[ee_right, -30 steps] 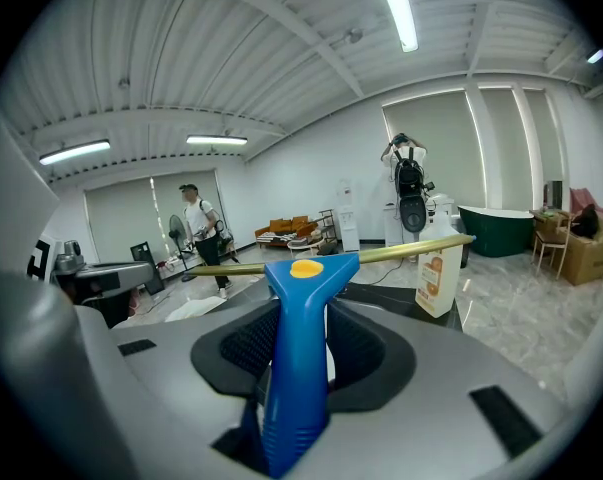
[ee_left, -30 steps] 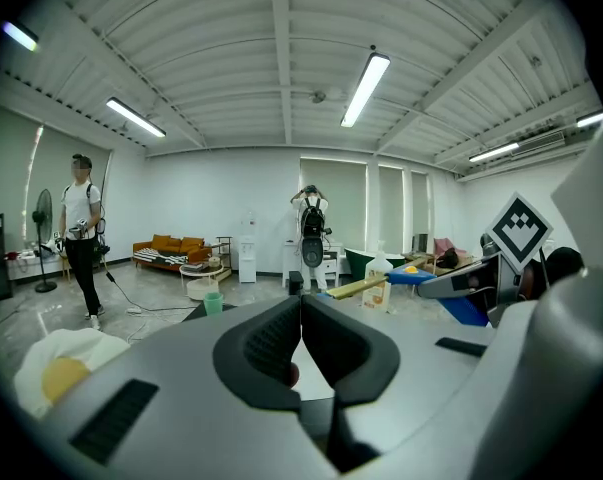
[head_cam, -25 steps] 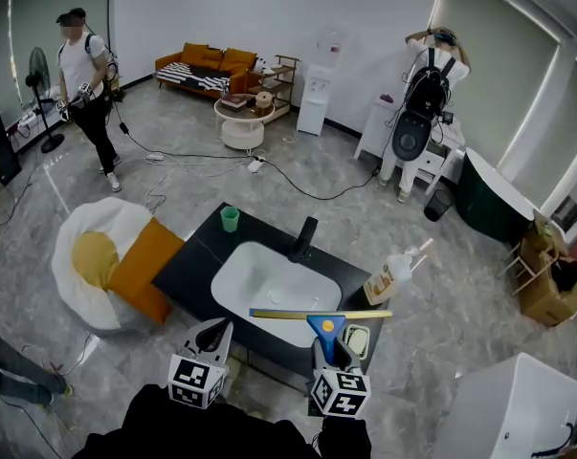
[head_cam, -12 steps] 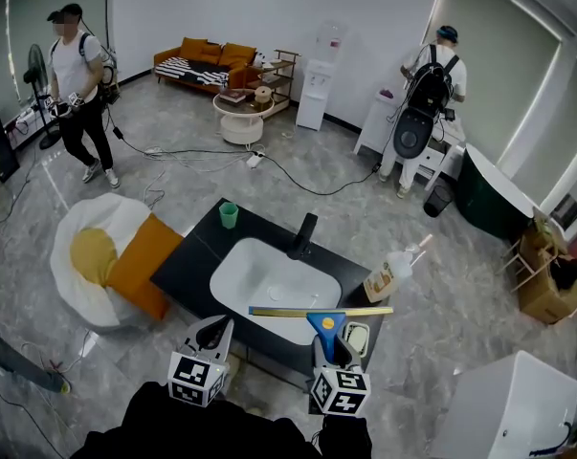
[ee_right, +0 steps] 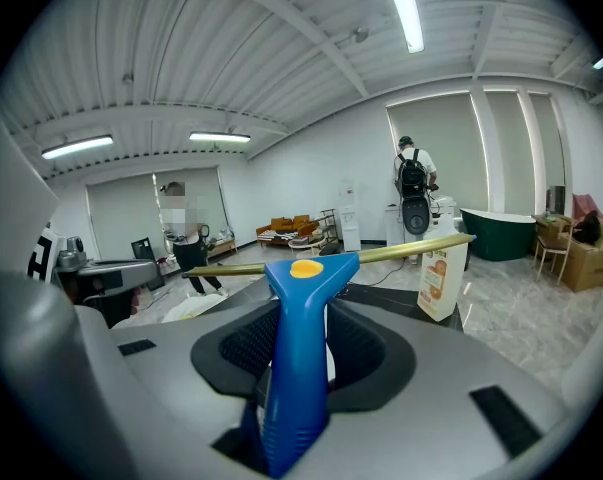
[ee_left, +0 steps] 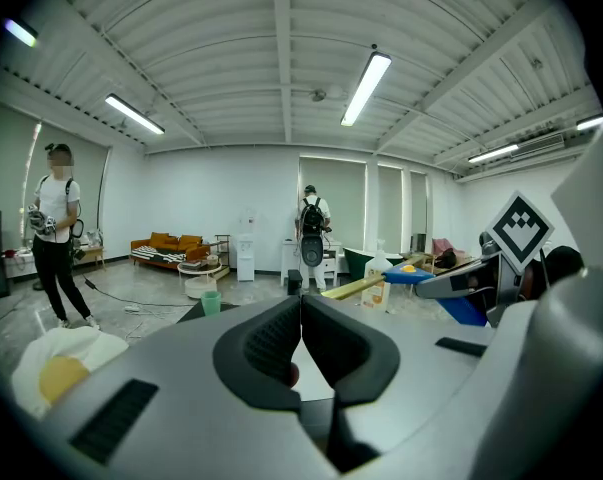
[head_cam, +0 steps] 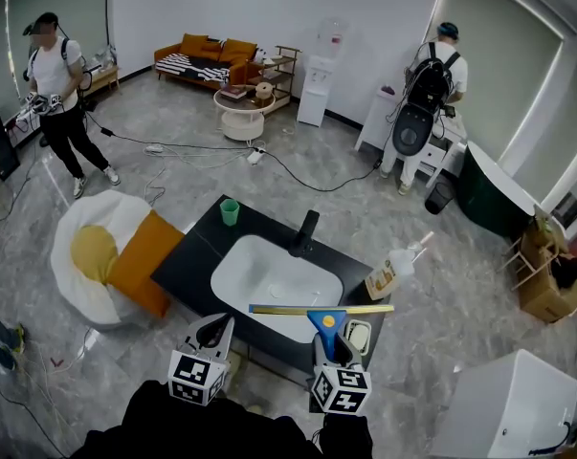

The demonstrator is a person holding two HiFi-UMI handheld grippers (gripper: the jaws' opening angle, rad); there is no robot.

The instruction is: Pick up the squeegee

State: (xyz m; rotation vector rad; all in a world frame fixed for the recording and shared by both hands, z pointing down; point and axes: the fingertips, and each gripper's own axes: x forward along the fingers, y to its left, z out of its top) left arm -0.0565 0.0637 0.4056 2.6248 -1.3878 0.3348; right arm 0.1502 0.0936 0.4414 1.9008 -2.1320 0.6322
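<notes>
The squeegee point(head_cam: 322, 311) has a blue handle point(ee_right: 295, 358) with a yellow dot and a long brass-coloured blade point(ee_right: 401, 253). My right gripper point(head_cam: 334, 348) is shut on the blue handle and holds the squeegee above the near edge of the black counter point(head_cam: 190, 256), its blade lying crosswise over the white basin point(head_cam: 269, 273). In the left gripper view the squeegee point(ee_left: 421, 278) shows at the right. My left gripper point(head_cam: 211, 333) hangs at the counter's near edge; its jaws are pressed together with nothing between them.
On the counter stand a green cup point(head_cam: 230, 215), a black tap point(head_cam: 304, 234), a soap pump bottle point(head_cam: 388, 273) and a small dish point(head_cam: 355, 337). A white and orange beanbag point(head_cam: 106, 261) lies left of it. Cables cross the floor. One person point(head_cam: 54, 94) walks far left; another point(head_cam: 424, 103) stands at the back.
Both grippers and the squeegee have stayed in place. The person at far left has walked further left, and the person at the back has lowered the arms.
</notes>
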